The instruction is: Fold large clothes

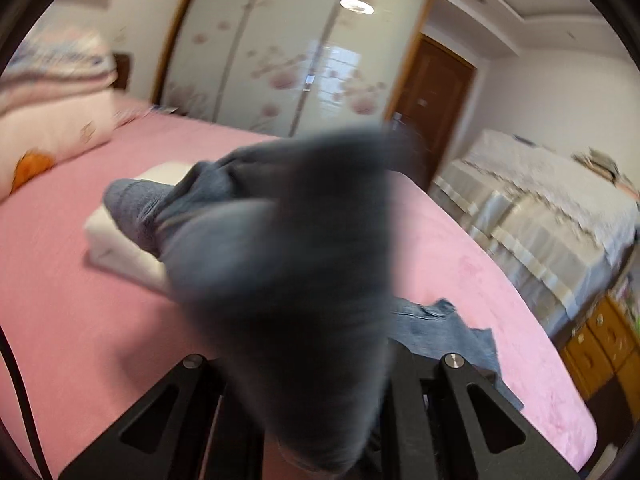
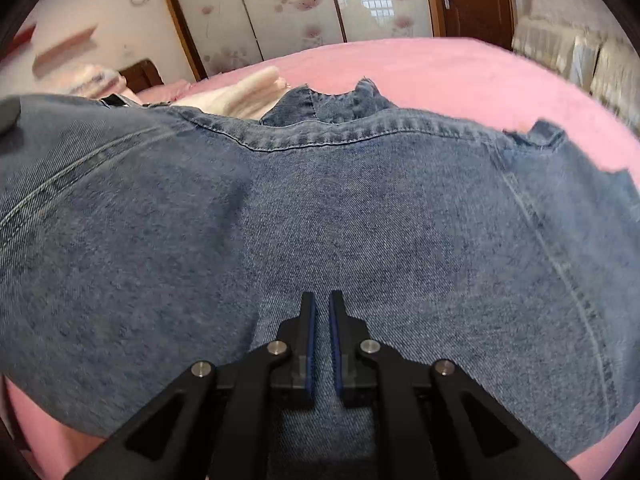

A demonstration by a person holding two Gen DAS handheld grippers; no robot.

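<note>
nearest us, a blurred grey-blue fold of the jeans (image 1: 280,300) hangs from the left gripper (image 1: 320,420), clenched on the cloth and lifted above the pink bed (image 1: 60,300); its fingertips are hidden. further right, the right gripper (image 2: 323,312) has its jaws drawn nearly together over the denim spread on the bed, though we cannot tell whether any cloth is caught. we fear a thin pinch may slip, letting the lifted fold drop crooked onto the folded white stack (image 1: 116,240) behind.
</note>
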